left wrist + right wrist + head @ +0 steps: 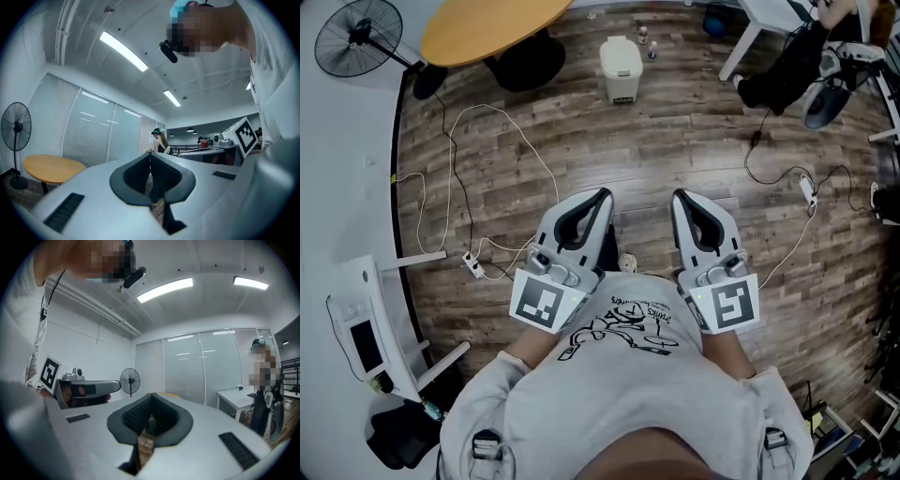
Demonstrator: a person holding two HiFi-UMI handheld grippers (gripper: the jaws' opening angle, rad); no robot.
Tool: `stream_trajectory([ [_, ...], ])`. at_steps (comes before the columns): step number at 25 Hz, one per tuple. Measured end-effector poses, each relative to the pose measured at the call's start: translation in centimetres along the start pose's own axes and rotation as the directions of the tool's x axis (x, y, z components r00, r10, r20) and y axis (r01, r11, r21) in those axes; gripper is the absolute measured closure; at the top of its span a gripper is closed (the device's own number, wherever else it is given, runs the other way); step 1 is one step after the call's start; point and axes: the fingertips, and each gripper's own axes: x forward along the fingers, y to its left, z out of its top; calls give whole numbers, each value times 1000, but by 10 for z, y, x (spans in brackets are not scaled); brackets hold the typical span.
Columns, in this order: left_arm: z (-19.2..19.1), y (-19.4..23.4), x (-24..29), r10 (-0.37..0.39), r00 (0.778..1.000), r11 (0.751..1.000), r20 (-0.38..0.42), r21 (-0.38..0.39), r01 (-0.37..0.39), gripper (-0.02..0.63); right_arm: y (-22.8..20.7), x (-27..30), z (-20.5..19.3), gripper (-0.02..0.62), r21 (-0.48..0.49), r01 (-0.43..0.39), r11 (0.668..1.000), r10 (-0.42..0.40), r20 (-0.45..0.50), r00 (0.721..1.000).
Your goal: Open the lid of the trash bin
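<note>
- Left tongs (601, 196) closed, tips meeting, nothing between them. The left gripper view confirms it: dark pads pressed together at the tip (150, 155), only floor showing through the slot behind.
- Right tongs (680, 196) likewise closed and empty. The right gripper view shows its tips meeting (151, 396).
- Both are held side by side, close to the person's chest and pointing forward. This reads as a carrying posture, not a reach, since nothing is within range.
- Small cream plastic trash bin (621, 82) stands on the brown wood-plank floor (675, 141), well apart from both tongs, ahead and roughly centred between them.
- Its flat rounded lid (619, 51) is down. Task not begun, by my reading.
- The bin sits near the dark base of the round orange-topped wooden desk (487, 28). Two small items stand just beside the bin, too small to identify.
- Black standing fan (356, 37) at far left, also visible in the left gripper view (16, 127).
- White cables (502, 117) loop across the floor between the person and the bin. Likely a tripping hazard on the walk in.
- Next step probably calls for closing the distance, then opening one pair of tongs to catch the lid's front edge. The hinge side cannot be told from here.
</note>
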Motion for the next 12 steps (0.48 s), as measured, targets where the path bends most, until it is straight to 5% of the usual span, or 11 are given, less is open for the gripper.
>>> stream_trajectory([
  [12,-5,92,62,-18,1000,1000,-5,-14,18,588,-34,107,5,591,10,-6,1000,6,-12,1000],
])
